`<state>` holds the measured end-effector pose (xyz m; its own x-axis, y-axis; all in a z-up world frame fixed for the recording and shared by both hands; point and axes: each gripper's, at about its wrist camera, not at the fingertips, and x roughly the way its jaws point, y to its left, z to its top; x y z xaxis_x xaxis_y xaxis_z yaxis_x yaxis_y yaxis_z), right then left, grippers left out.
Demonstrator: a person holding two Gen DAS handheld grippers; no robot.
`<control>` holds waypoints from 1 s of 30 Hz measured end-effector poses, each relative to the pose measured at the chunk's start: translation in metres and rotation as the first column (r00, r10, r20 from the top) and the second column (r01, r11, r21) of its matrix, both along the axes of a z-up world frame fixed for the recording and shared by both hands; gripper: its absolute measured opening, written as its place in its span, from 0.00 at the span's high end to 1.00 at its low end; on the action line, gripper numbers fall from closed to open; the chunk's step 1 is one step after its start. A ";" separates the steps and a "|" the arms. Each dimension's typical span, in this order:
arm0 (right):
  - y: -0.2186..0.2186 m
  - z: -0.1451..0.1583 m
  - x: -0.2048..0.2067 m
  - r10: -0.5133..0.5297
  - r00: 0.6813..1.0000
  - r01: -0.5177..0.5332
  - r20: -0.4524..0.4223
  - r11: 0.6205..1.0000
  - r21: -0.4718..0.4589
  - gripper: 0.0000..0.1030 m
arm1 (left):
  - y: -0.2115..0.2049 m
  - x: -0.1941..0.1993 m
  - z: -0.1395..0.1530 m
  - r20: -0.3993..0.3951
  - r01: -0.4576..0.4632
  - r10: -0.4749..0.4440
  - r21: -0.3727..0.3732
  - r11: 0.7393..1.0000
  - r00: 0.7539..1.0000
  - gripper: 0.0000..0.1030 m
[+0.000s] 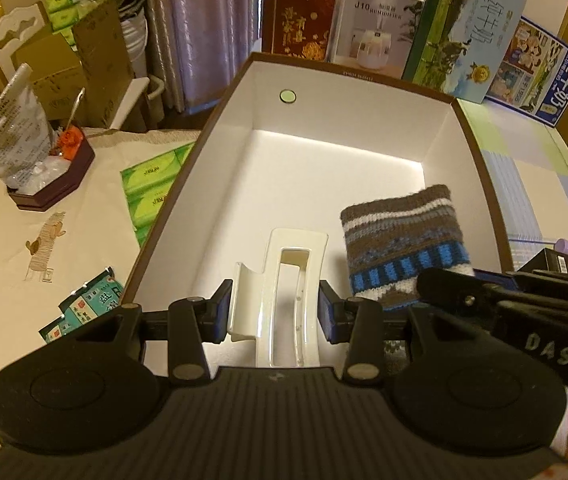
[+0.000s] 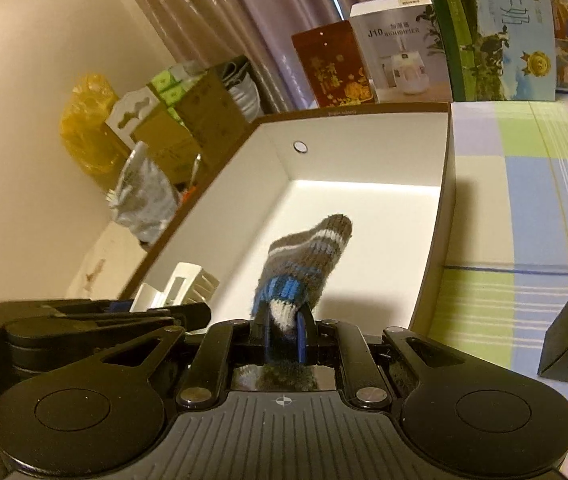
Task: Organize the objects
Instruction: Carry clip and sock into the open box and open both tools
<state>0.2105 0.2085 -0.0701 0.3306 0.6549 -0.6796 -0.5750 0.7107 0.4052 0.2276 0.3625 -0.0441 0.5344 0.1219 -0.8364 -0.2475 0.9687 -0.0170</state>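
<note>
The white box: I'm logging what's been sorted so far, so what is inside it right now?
Inside the white box: a white hair clip held by the left tool and a striped knit sock pinched by the right tool. The floor beneath them is hidden.

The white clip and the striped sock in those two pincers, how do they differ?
The white hair clip is hard, glossy plastic in one plain colour; the knitted sock is soft and fuzzy, banded brown, white and blue. The left gripper holds the clip with its jaws set apart, while the right gripper pinches the sock with its jaws almost together. The clip keeps its shape; the sock bunches. Both are held over the white box.
</note>
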 end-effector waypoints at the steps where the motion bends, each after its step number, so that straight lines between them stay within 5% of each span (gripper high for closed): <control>1: 0.003 -0.003 0.000 0.002 1.000 -0.002 0.011 1.000 -0.020 0.89 | 0.001 0.001 -0.002 -0.002 0.003 -0.003 -0.002 1.000 1.000 0.64; 7: 0.007 -0.005 -0.001 0.003 0.998 0.001 0.064 0.998 -0.058 0.59 | 0.005 0.007 -0.008 -0.017 0.016 -0.016 -0.018 1.000 1.000 0.64; 17: 0.011 -0.001 0.002 0.012 0.995 -0.001 0.100 0.994 -0.106 0.53 | 0.005 0.018 -0.017 -0.036 0.044 -0.046 -0.030 0.999 0.998 0.63; 30: 0.009 0.003 0.003 0.006 0.994 0.007 0.112 0.993 -0.115 0.37 | 0.008 0.022 -0.012 -0.024 0.056 -0.057 -0.023 0.998 0.998 0.42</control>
<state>0.2137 0.2177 -0.0675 0.4092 0.5744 -0.7090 -0.6117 0.7492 0.2540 0.2498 0.3705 -0.0562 0.5191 0.0728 -0.8516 -0.1928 0.9807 -0.0336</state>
